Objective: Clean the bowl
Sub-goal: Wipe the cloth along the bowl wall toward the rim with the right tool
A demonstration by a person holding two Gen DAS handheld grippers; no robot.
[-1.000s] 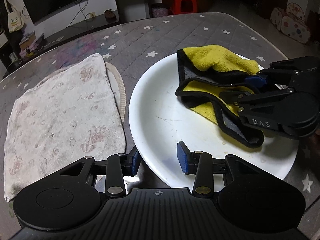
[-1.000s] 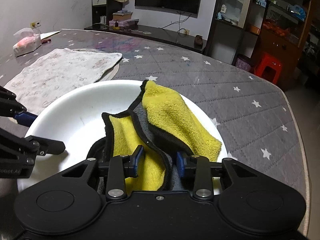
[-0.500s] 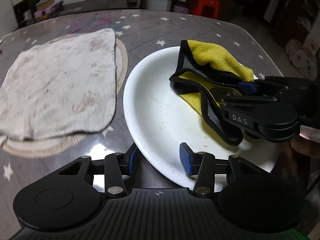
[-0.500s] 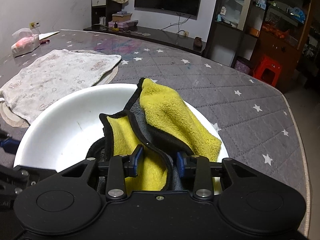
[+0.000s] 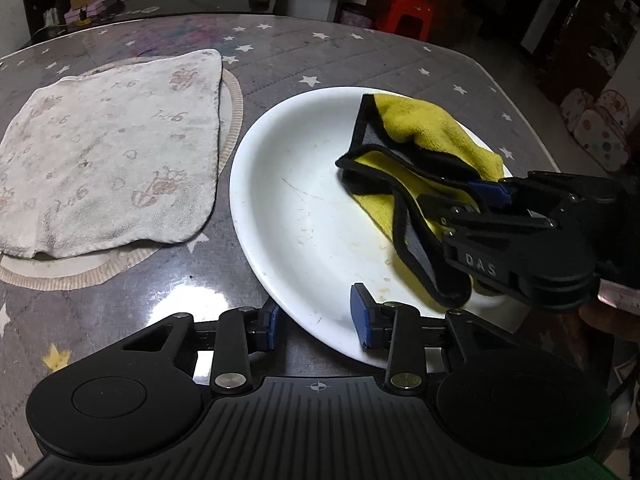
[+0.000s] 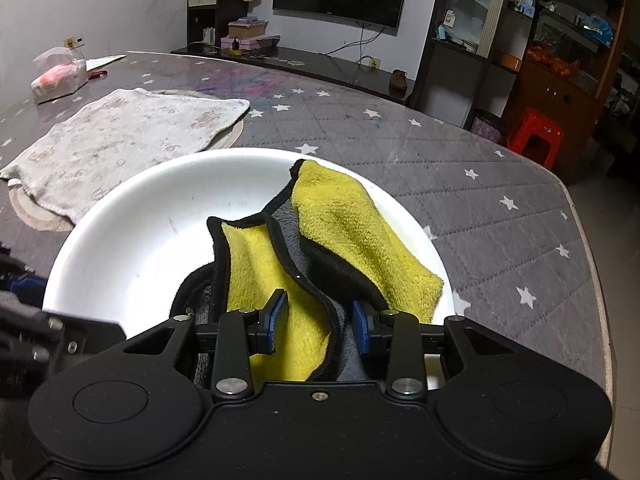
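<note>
On the starred table [image 5: 360,52], white bowl [image 5: 304,216] holds yellow cloth [image 5: 432,132]

Left gripper [image 5: 315,320]: I see its jaws closing on the near rim of the bowl [image 5: 280,184]; a second ago they straddled it wider.
Left view: it has rolled, so the towel [image 5: 108,152] now lies flatter across the left of the frame.
Bowl in the right view: it sits a little lower left, with more rim showing beside the yellow cloth [image 6: 340,232].
</note>
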